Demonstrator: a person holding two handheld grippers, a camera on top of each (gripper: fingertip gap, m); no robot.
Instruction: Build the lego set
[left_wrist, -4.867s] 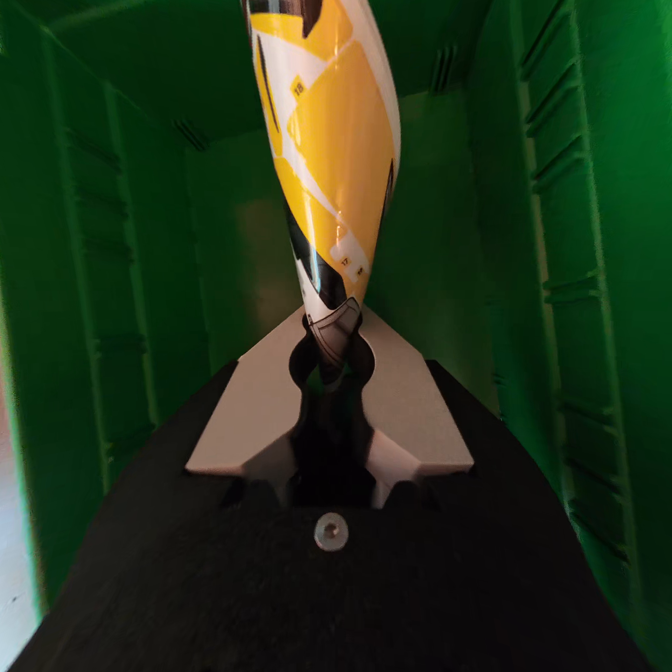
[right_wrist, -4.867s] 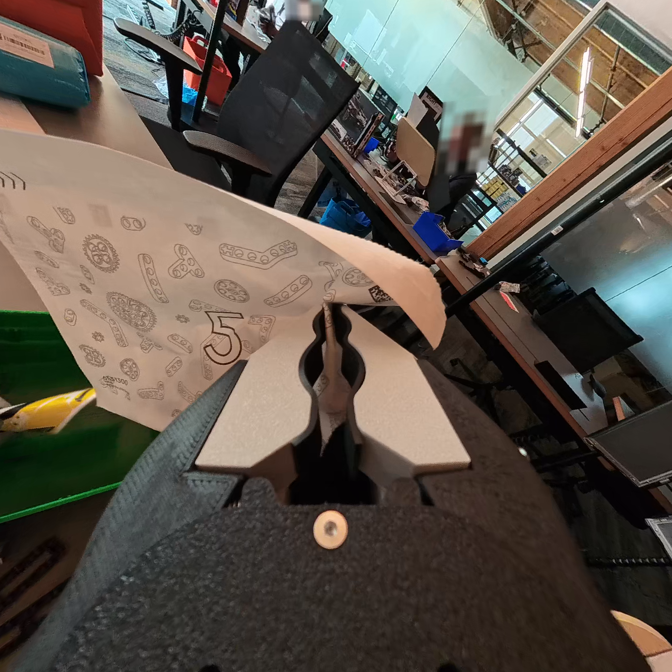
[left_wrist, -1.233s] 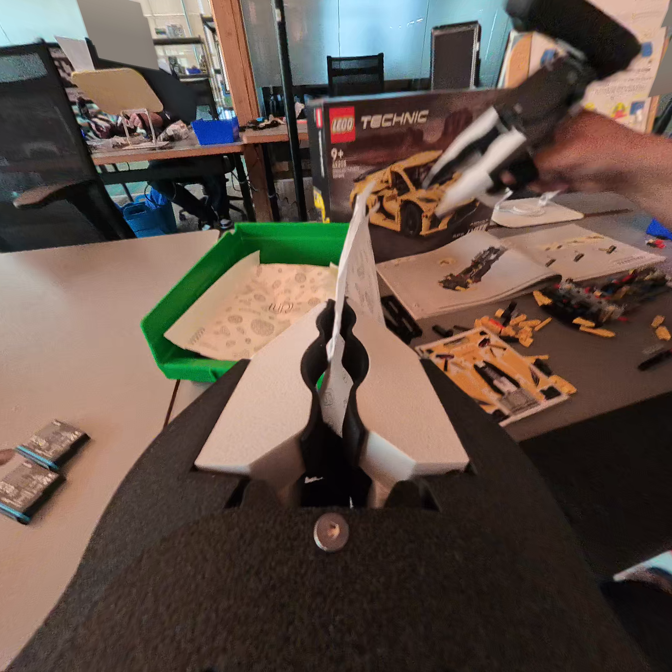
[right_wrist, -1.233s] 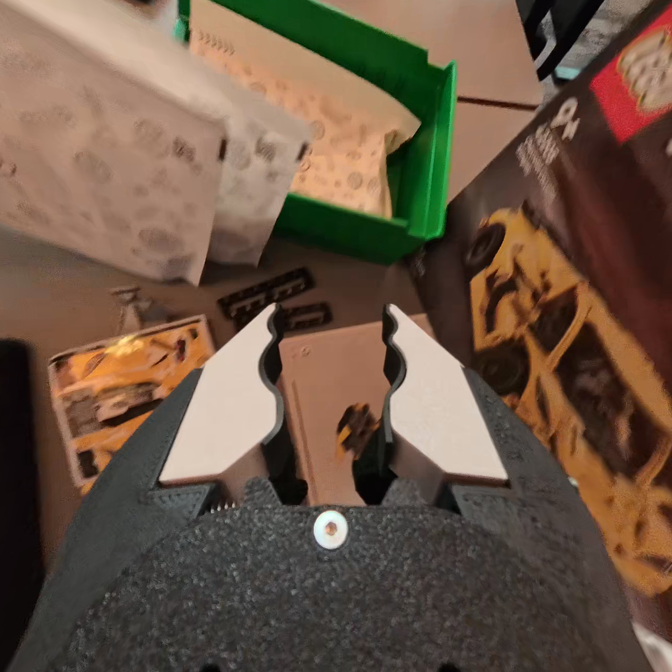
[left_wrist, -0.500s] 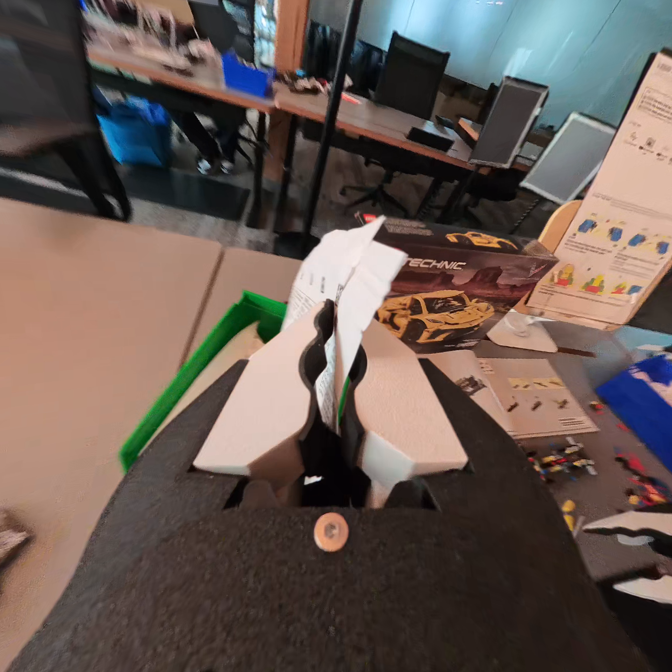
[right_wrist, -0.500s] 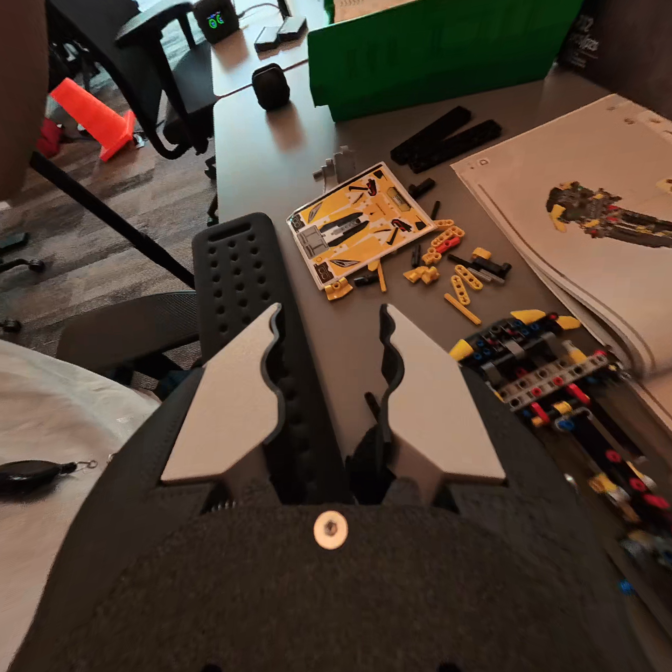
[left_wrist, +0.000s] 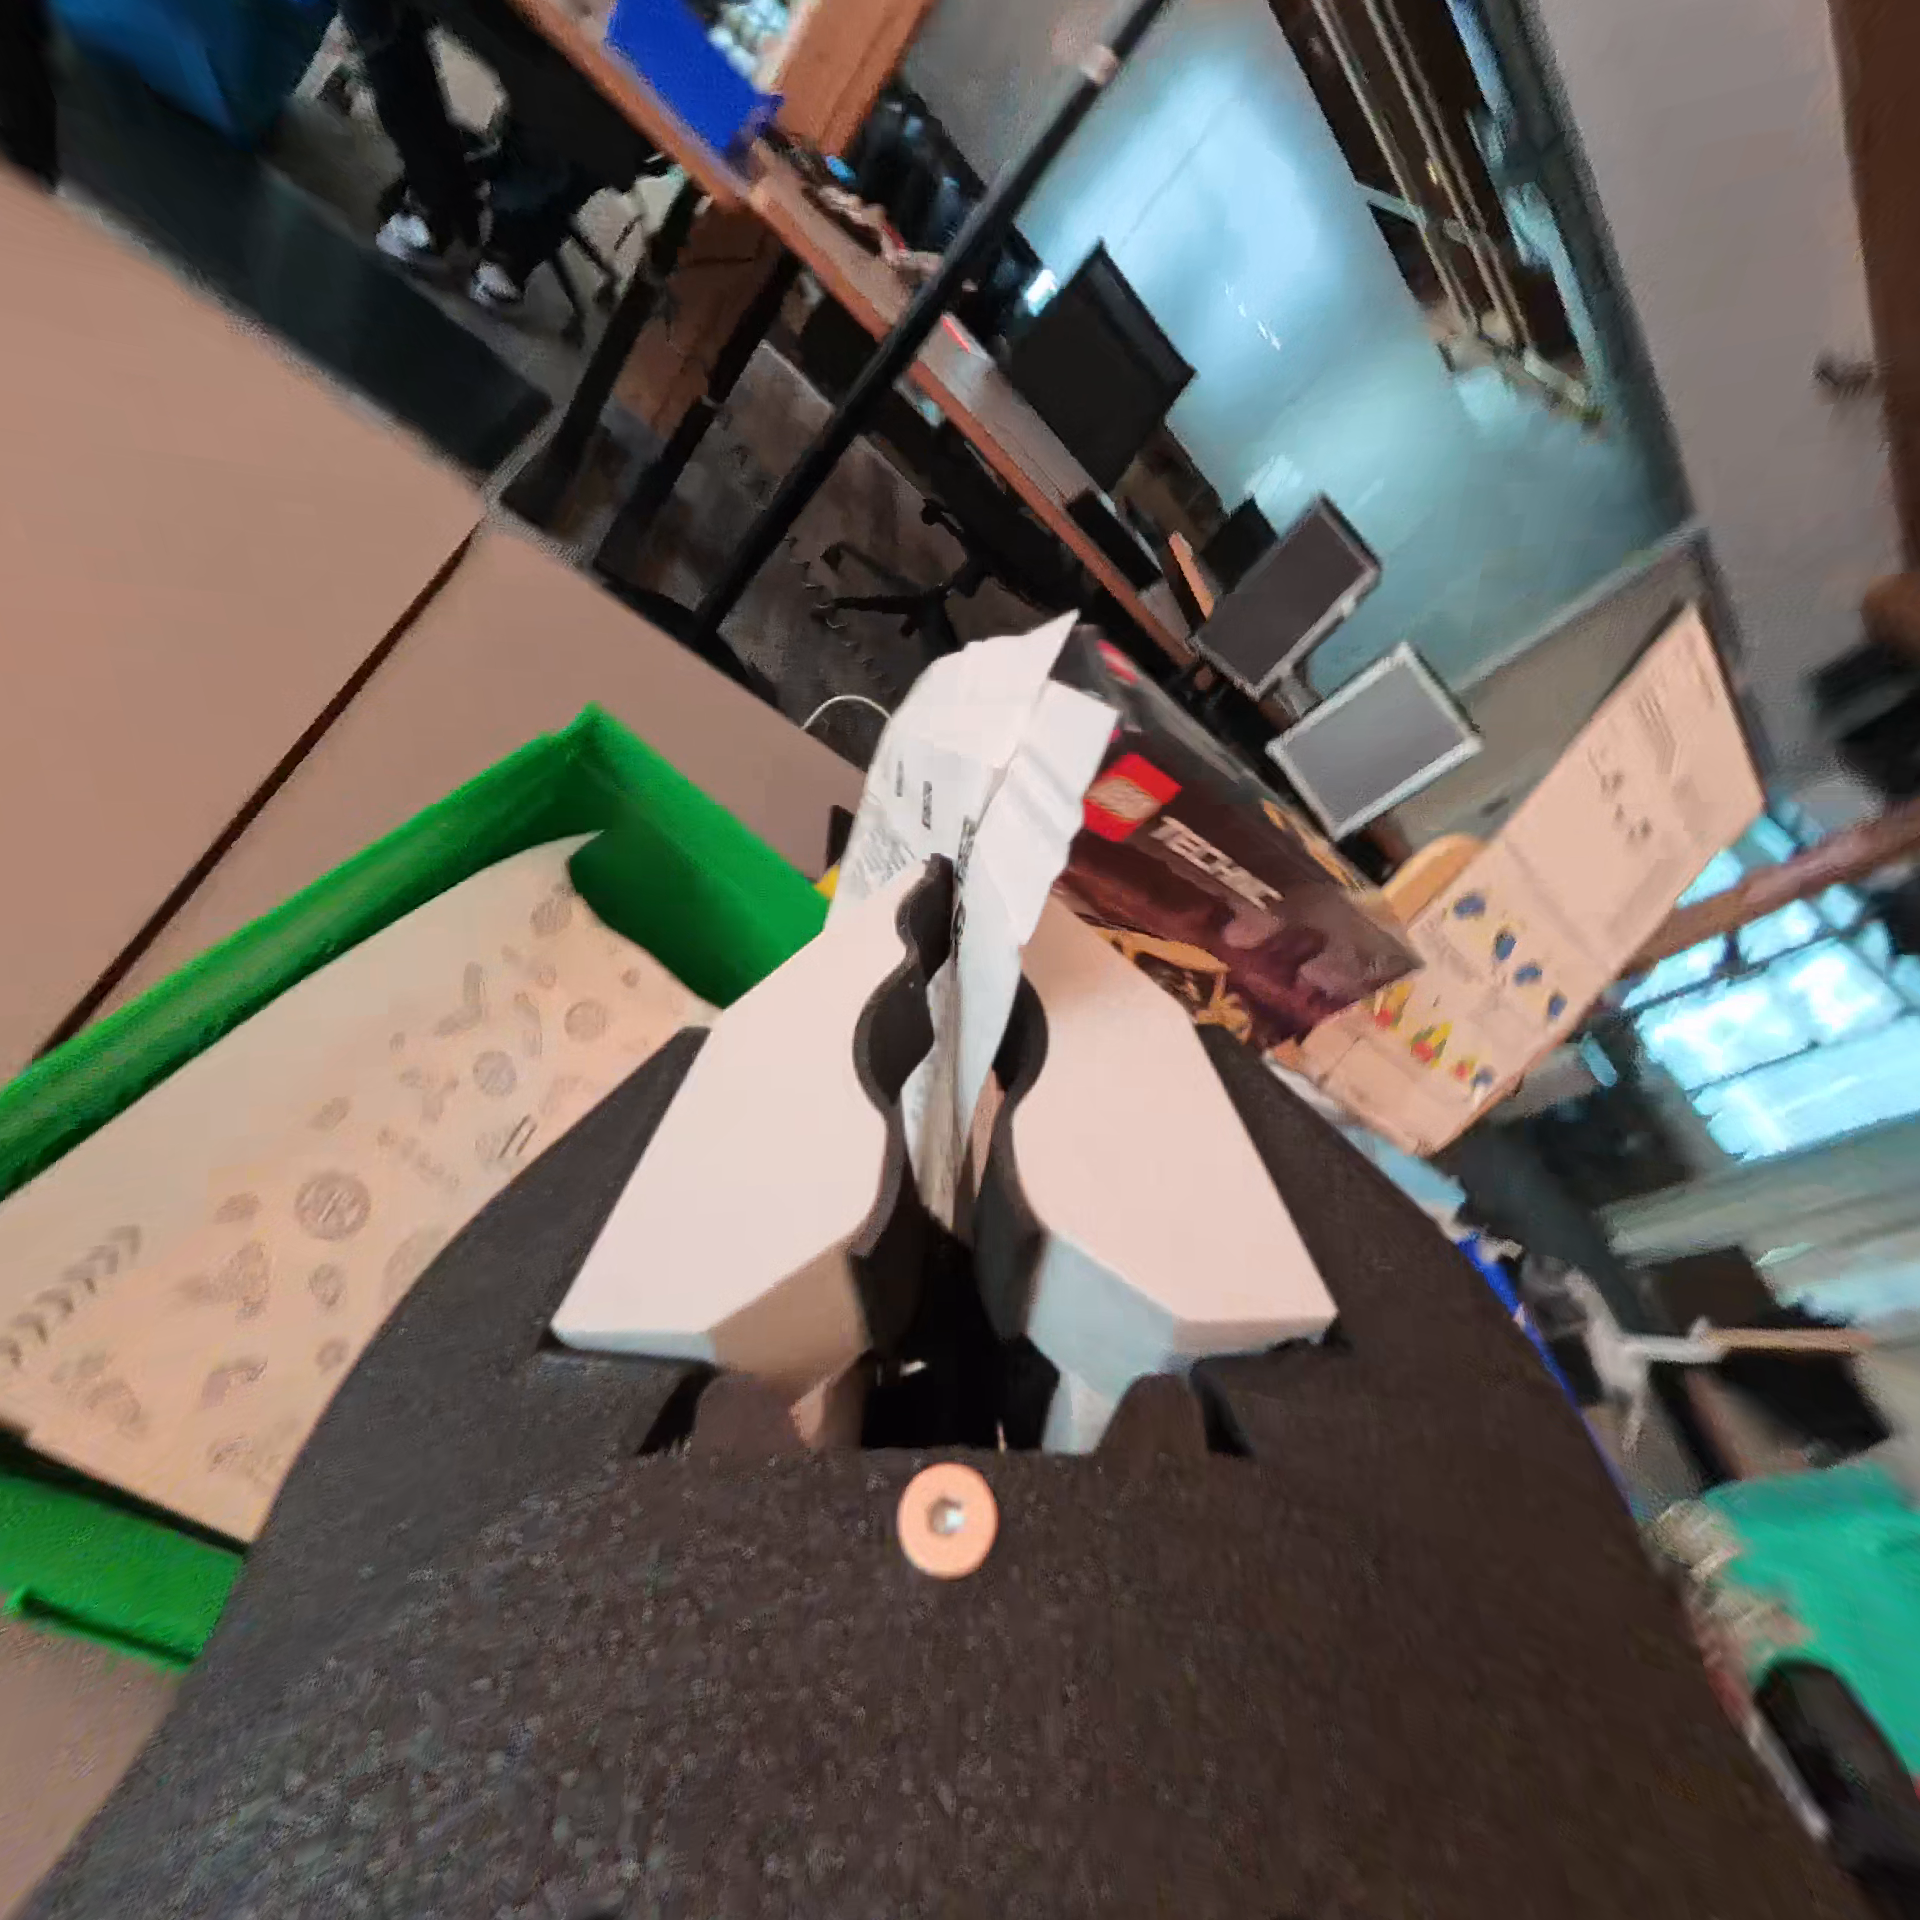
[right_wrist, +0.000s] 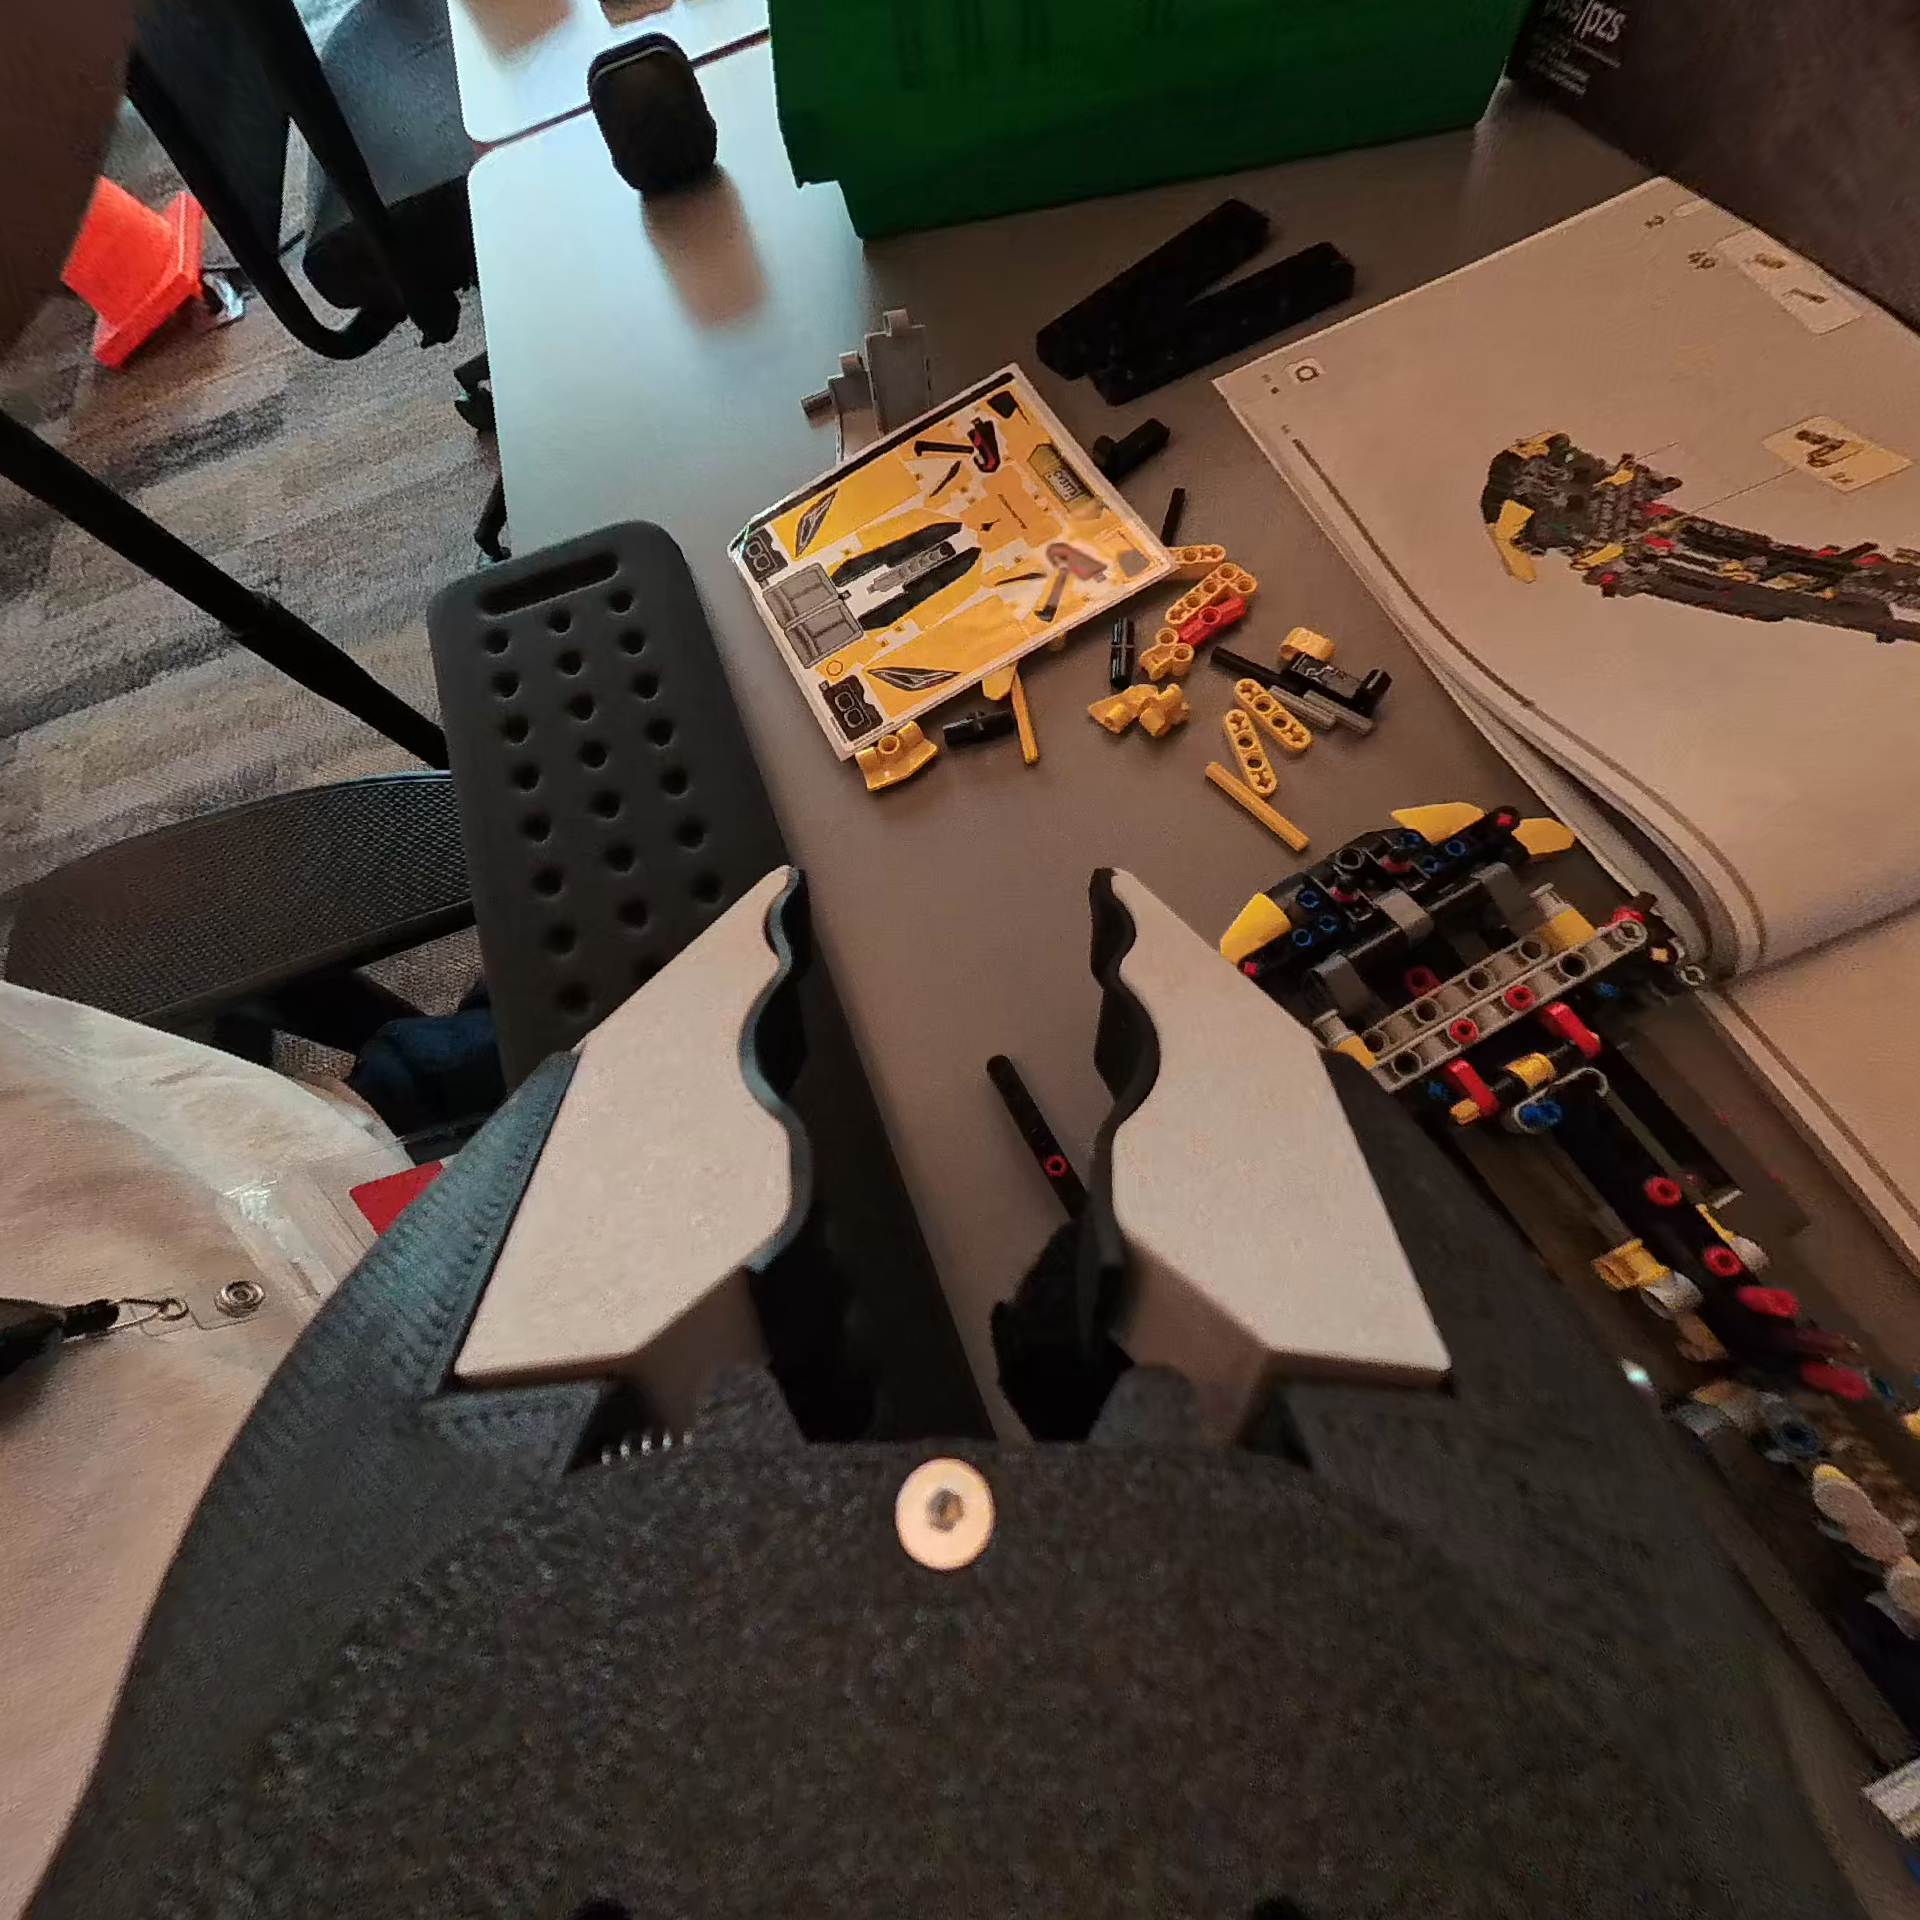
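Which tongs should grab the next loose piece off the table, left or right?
Right. The right tongs are open and empty, over the table beside the loose yellow pieces and the partial build. The left tongs are shut on a torn paper bag near the green bin.

left view motion-blurred, instruction booklet (right_wrist: 1621, 582) cut off right, green bin (right_wrist: 1091, 94) cropped

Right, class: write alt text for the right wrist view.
The open right gripper hangs over a grey table holding a half-built black and yellow model, loose yellow pieces, a sticker sheet and an open instruction booklet.
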